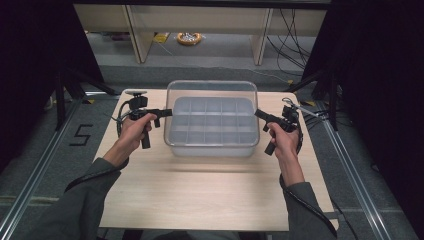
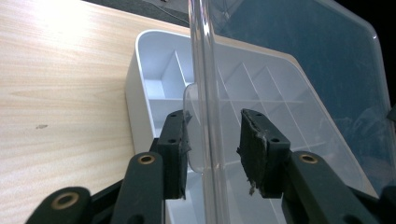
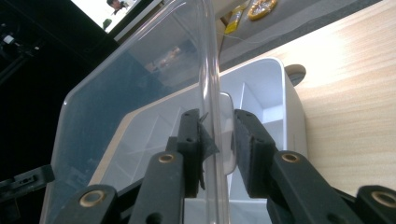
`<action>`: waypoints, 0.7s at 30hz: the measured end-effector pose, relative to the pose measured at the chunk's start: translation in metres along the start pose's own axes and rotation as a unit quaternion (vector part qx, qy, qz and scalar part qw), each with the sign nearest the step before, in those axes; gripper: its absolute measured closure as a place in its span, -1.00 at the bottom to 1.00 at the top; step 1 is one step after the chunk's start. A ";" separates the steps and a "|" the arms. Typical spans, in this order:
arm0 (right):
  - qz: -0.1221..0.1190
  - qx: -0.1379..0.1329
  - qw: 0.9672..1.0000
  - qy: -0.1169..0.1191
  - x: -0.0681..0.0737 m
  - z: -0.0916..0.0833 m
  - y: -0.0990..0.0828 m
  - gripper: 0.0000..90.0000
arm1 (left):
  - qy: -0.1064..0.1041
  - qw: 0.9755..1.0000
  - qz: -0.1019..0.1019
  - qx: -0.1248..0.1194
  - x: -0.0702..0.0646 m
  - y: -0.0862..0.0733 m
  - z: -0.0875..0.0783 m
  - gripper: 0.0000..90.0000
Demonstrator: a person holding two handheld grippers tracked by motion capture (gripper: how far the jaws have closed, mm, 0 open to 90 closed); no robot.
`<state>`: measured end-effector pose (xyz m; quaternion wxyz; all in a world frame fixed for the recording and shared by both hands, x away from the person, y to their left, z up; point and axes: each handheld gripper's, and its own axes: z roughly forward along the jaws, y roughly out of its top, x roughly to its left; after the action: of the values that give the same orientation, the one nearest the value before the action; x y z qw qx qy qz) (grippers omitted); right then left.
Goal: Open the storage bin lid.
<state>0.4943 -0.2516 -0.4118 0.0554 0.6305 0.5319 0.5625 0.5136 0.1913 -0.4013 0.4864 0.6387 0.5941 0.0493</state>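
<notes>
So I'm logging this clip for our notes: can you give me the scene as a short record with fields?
Setting: wooden table
Main item: white compartment box, compartments empty
Lid: clear lid, raised, tilted up at the back
Left tool: shut on the lid's left edge
Right tool: shut on the lid's right edge

Lid [image 2: 299, 65] clear glossy plastic, box [image 2: 140, 84] smooth white matt plastic with moulded dividers, table [image 1: 210, 190] pale wood-grain with soft sheen, gripper pads [image 2: 254, 149] black rubbery, matt, frayed at edges, jaw arms black plastic with brass-look rivets.
</notes>
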 end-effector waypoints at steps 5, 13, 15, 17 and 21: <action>-0.007 0.005 1.000 -0.001 0.002 -0.003 -0.008 0.64 | 0.004 1.000 0.002 0.002 0.002 -0.007 -0.005 0.38; -0.010 -0.009 1.000 0.009 0.009 -0.017 -0.021 0.64 | -0.009 1.000 0.012 -0.004 -0.002 -0.018 -0.025 0.38; -0.005 -0.005 1.000 0.011 0.012 -0.022 -0.026 0.64 | -0.008 1.000 0.011 -0.005 -0.001 -0.022 -0.028 0.38; -0.013 -0.005 1.000 0.010 0.013 -0.026 -0.032 0.64 | -0.011 1.000 0.008 -0.008 0.000 -0.027 -0.031 0.38; -0.037 -0.007 0.999 0.009 0.011 -0.035 -0.041 0.64 | -0.021 1.000 0.012 -0.005 0.000 -0.040 -0.037 0.38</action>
<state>0.4405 -0.2441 -0.4194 0.0755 0.6048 0.5513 0.5698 0.4618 0.2052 -0.4091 0.5016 0.6443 0.5756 0.0451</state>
